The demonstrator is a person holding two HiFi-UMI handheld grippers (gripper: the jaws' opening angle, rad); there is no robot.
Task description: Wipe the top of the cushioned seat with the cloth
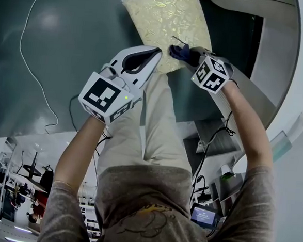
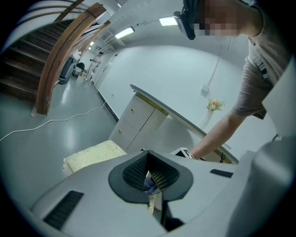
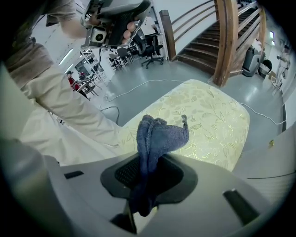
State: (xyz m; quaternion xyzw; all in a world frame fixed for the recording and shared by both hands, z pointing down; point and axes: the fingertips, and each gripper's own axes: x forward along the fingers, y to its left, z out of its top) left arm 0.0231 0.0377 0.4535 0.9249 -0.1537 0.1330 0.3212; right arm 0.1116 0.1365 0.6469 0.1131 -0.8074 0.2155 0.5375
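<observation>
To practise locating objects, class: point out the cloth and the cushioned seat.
cloth (image 3: 159, 134): right gripper view, its bunched upper fold.
cushioned seat (image 1: 166, 20): head view, middle of its patterned top.

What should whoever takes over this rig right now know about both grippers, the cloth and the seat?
Left gripper: jaws together, holding nothing, held beside the right one above the person's lap.
Right gripper: shut on the blue cloth, which sticks up bunched out of the jaws.
Cushioned seat: on the floor in front, gold leaf-patterned top facing up, with the cloth at its near edge; whether they touch cannot be told.
Done: cloth picked up and brought to the seat.
Left: probably the whole wipe across the top.
</observation>
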